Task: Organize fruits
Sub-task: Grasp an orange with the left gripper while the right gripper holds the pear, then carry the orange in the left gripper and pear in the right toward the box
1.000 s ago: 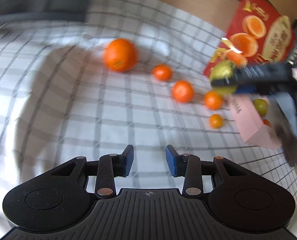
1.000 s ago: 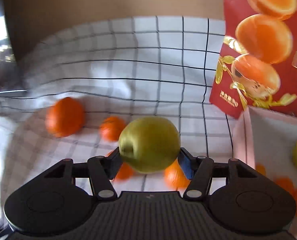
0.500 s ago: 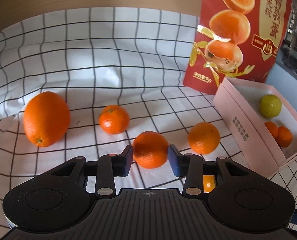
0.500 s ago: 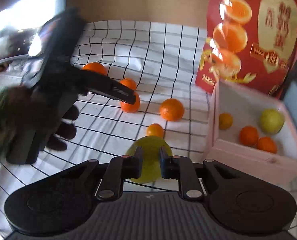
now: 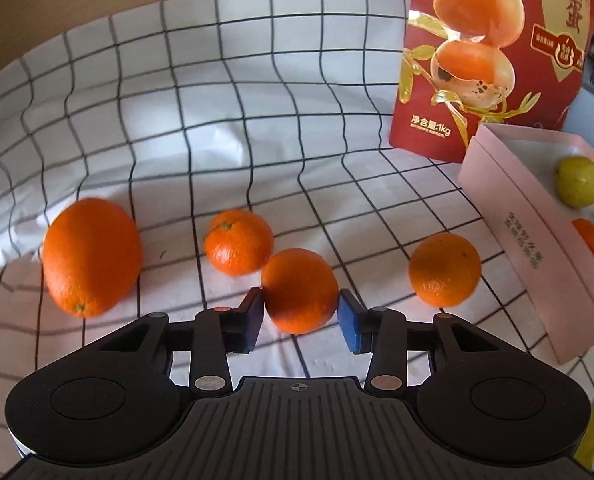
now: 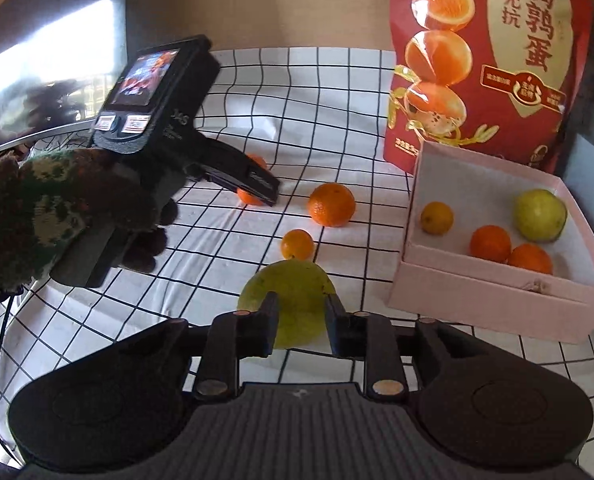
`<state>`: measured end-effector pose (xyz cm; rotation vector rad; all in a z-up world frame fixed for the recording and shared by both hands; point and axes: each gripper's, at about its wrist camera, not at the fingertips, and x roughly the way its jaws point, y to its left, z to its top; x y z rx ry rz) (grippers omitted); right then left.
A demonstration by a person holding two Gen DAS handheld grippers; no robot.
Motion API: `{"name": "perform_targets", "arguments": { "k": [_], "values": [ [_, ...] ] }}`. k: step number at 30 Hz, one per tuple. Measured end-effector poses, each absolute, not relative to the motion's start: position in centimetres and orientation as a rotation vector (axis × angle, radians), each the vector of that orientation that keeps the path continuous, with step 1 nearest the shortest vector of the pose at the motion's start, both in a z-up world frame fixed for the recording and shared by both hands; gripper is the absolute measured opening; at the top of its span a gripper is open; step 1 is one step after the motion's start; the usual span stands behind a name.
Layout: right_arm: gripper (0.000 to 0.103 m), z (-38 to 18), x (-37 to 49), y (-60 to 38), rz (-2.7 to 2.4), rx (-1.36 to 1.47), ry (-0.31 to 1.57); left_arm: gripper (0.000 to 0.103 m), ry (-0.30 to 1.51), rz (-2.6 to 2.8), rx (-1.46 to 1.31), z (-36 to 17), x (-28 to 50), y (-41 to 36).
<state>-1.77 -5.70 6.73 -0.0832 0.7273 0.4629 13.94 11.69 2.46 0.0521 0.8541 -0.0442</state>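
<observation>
Left wrist view: the left tool (image 5: 300, 316) straddled an orange (image 5: 299, 290) on the worktop (image 5: 217, 128), left of the pink box (image 5: 537, 248). Its jaws were opening, the left pad touching the fruit and the right pad just clear, so nothing was gripped. Judged step: picking; next, close and carry it to the box. A nearer orange (image 5: 444, 269) lay in that path.

Right wrist view: the right tool (image 6: 301, 322) hung above a green fruit (image 6: 289, 300) left of the box (image 6: 497, 304), jaws opening, narrower than the fruit, holding nothing. The red bag (image 6: 489, 60) stood behind the box.
</observation>
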Motion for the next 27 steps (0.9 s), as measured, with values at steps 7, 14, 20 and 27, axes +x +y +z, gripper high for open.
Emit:
{"name": "perform_targets", "arguments": {
  "k": [7,14,20,27],
  "values": [
    [0.034,6.4,-1.5,-7.8,0.426,-0.081,0.771,0.044,0.837,-0.080,-0.040,2.6,6.9,13.7],
    [0.056,6.9,-1.2,-7.7,0.387,-0.126,0.782,0.044,0.840,-0.011,-0.193,2.6,-2.0,16.1],
    [0.058,7.6,-1.1,-7.4,0.333,-0.119,0.772,0.042,0.840,-0.032,-0.232,2.3,-5.0,16.0],
    [0.064,7.6,-1.2,-5.8,0.341,-0.175,0.744,0.042,0.831,-0.055,-0.261,2.1,-5.5,15.6]
  ]
}}
